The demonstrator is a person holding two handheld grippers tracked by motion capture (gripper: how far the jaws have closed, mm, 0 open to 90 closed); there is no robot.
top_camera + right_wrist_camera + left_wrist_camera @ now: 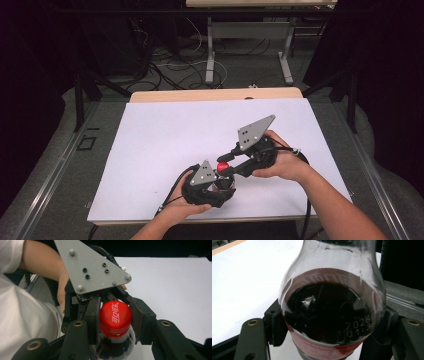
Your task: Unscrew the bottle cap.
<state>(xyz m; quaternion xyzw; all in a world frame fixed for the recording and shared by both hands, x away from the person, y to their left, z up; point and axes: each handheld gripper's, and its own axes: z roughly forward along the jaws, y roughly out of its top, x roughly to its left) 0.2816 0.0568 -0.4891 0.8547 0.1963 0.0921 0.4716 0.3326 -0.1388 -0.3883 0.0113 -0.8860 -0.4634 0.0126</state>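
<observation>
While upright, bottle (pixel 332 315) in tongs (pixel 115 320).

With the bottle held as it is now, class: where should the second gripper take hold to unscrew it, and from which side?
Grip the red cap, coming from above along the neck. The cap is round and narrow, so two jaws fit its opposite sides, as the right gripper shows. The left gripper clamps the bottle round its wide body, which probably keeps it from turning.
</observation>
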